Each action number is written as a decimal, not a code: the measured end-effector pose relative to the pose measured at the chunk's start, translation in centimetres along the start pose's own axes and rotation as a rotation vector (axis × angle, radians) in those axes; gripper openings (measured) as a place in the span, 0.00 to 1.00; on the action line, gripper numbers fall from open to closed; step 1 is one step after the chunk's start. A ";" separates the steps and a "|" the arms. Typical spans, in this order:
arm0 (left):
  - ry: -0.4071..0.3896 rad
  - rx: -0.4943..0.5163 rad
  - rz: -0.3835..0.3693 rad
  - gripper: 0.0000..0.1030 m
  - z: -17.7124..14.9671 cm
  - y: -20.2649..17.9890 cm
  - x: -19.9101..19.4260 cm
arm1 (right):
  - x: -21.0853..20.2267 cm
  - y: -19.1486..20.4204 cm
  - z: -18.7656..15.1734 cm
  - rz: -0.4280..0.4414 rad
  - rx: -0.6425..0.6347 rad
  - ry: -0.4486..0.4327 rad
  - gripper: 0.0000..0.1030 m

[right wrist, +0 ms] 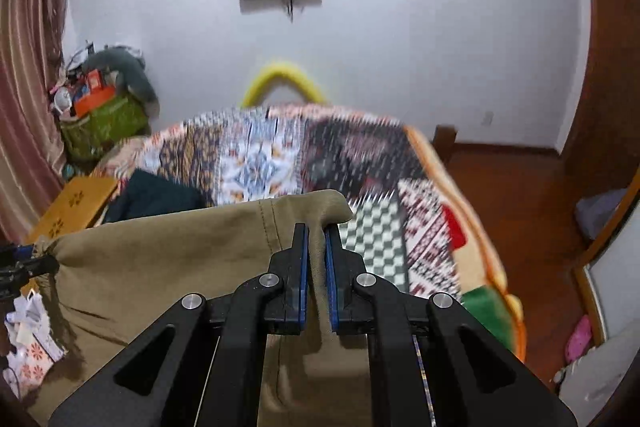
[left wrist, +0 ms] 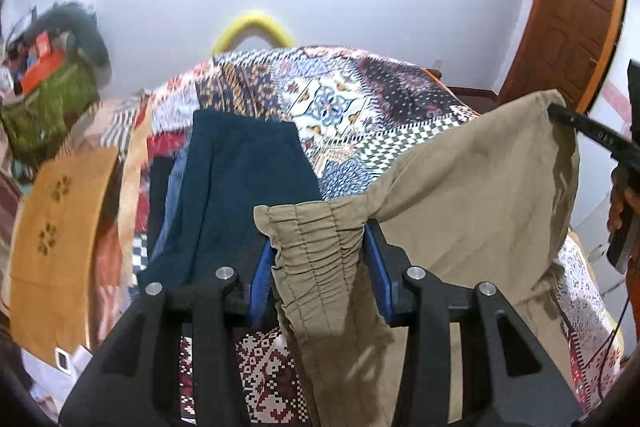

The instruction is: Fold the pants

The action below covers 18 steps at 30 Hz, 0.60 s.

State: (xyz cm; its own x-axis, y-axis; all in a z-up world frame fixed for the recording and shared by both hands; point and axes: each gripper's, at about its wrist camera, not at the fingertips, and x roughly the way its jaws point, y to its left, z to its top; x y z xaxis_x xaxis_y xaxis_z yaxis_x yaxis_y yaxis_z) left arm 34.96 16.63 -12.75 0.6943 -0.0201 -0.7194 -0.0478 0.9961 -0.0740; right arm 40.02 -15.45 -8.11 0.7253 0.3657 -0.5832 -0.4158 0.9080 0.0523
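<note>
Pants (left wrist: 460, 187) of soft, light khaki cloth are held stretched in the air above the bed (left wrist: 340, 95). The left gripper (left wrist: 318, 267) is clamped with its jaws on the gathered elastic waistband, the right gripper (right wrist: 316, 259) on the far edge. Sag is to be expected, so the thicker seams are judged the surest holds.

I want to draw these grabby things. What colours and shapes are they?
Both are black. The left gripper and right gripper each have two flat fingers lined with blue pads, joined to angular black arms by round silver bolts. The arms have triangle-shaped cutouts. A thin cable runs along the right one, and small white lettering marks its side.
</note>
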 end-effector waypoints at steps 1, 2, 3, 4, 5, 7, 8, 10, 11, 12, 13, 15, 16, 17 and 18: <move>-0.003 0.010 0.000 0.41 -0.1 -0.3 -0.4 | -0.5 0.1 0.0 0.002 0.007 -0.012 0.07; -0.007 0.025 0.002 0.41 -0.3 -0.6 -0.8 | -1.1 -0.1 -0.3 0.008 0.018 -0.019 0.07; -0.010 0.038 0.004 0.41 -0.5 -0.8 -1.1 | -2.1 -0.2 -0.9 0.016 0.023 -0.026 0.07; -0.012 0.047 0.003 0.41 -0.8 -1.1 -1.5 | -2.5 -0.3 -1.4 0.018 0.021 -0.029 0.07; -0.014 0.059 0.001 0.41 -1.3 -1.3 -1.9 | -3.3 -0.3 -2.2 0.018 0.016 -0.034 0.07; -0.020 0.072 -0.008 0.41 -2.1 -1.6 -2.7 | -4.3 -0.5 -3.5 0.026 0.023 -0.039 0.07; -0.024 0.076 -0.018 0.41 -2.6 -1.8 -3.4 | -4.8 -0.6 -3.7 0.031 0.031 -0.038 0.07; -0.029 0.082 -0.032 0.42 -3.5 -2.1 -4.4 | -6.5 -0.8 -5.0 0.039 0.038 -0.043 0.07; -0.030 0.087 -0.031 0.42 -3.9 -2.3 -4.9 | -7.0 -0.7 -5.3 0.039 0.036 -0.044 0.07; -0.032 0.097 -0.031 0.42 -4.4 -2.6 -5.4 | -7.8 -0.7 -5.9 0.041 0.033 -0.046 0.07; -0.035 0.107 -0.030 0.42 -5.0 -2.8 -5.9 | -8.4 -0.6 -6.4 0.042 0.032 -0.045 0.07; -0.040 0.128 -0.027 0.42 -5.9 -3.2 -6.7 | -9.8 -0.5 -7.4 0.052 0.033 -0.044 0.07; -0.042 0.140 -0.027 0.42 -6.5 -3.5 -7.3 | -10.5 -0.4 -8.0 0.054 0.034 -0.041 0.07; -0.040 0.147 -0.025 0.42 -6.9 -3.6 -7.5 | -11.2 -0.3 -8.6 0.057 0.037 -0.039 0.07; -0.037 0.157 -0.024 0.42 -7.4 -3.9 -7.8 | -11.9 -0.3 -9.5 0.060 0.038 -0.035 0.07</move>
State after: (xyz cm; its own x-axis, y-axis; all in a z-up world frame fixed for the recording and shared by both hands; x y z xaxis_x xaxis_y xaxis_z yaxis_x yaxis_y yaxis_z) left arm 24.41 12.31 -11.99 0.7200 -0.0441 -0.6926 0.0800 0.9966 0.0196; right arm 26.29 -21.99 -8.89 0.7186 0.4259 -0.5497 -0.4386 0.8910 0.1170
